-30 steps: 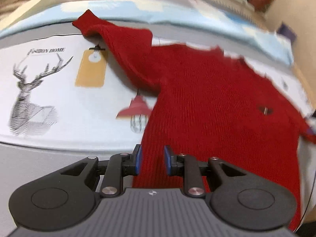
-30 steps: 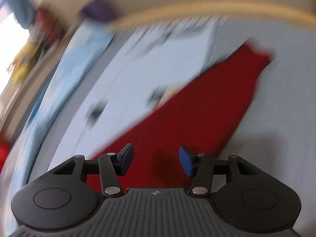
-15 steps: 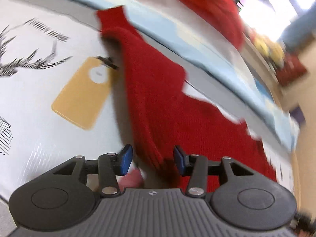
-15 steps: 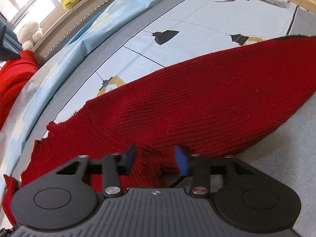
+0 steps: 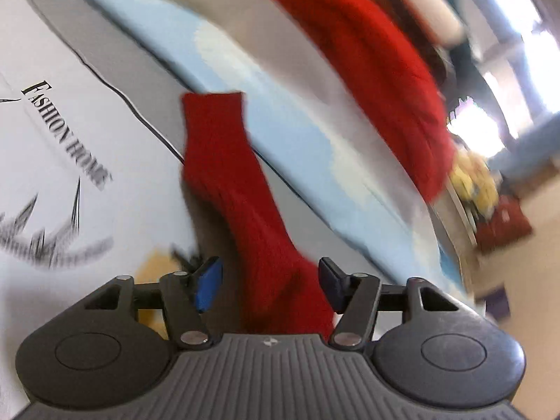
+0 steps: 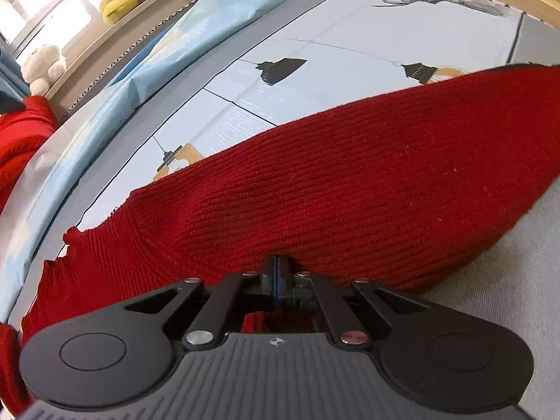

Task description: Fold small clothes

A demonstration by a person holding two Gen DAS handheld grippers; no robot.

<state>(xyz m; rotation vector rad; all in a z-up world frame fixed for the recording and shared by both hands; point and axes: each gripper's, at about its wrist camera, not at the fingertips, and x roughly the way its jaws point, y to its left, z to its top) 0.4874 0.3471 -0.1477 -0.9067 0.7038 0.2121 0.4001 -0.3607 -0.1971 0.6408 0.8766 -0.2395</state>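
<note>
Right tongs pressed together, pinching the near edge of the red sweater, which lies spread across the printed bed sheet; the pinched fold vanishes under the tool's black body. Left tongs are opening, pads clear of the sweater's sleeve that runs between them, its lower end hidden behind the tool. That view is smeared; the sheet's deer print is half cut off. Another red garment beyond blurs out, its shape unreadable.
</note>
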